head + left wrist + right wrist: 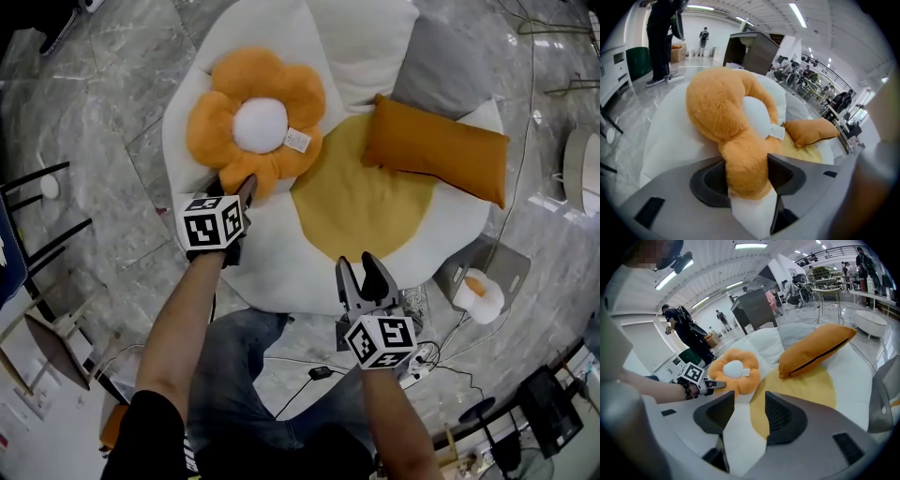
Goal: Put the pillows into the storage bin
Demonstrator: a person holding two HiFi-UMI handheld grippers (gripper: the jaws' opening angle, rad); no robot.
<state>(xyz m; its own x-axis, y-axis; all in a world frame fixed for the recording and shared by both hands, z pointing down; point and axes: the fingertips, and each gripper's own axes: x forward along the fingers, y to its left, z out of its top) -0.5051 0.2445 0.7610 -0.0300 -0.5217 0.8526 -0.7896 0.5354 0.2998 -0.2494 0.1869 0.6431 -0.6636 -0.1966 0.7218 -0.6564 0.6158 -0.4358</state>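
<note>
Nearest the person, the right gripper (367,272) hangs over the near edge of a big white egg-shaped cushion (272,253). Its jaws stand partly apart with nothing between them. In the right gripper view (749,411) only the cushion's white cover and the edge of its yellow yolk patch (361,202) show through the gap.

A little farther and to the left, the left gripper (246,186) has its jaws closed on the near petal of the flower pillow (253,122). In the left gripper view (746,173) the orange plush fills the gap from one pad to the other and is pinched narrow there. Below it a fold of white fabric sits in the gap.

The flower pillow (726,108) lies flat on the left half of the cushion. It has orange petals around a white centre, and a small white tag (297,140) sits at its right side.

To the right, near it but not touching, an orange rectangular pillow (436,148) lies tilted. Its near left corner rests on the far edge of the yolk patch. The right gripper view shows a dark seam along its long side (815,350).

Farthest, a grey pillow (445,66) lies at the cushion's far right, just behind the orange one. The whole cushion rests on a grey marble floor (94,112).
</note>
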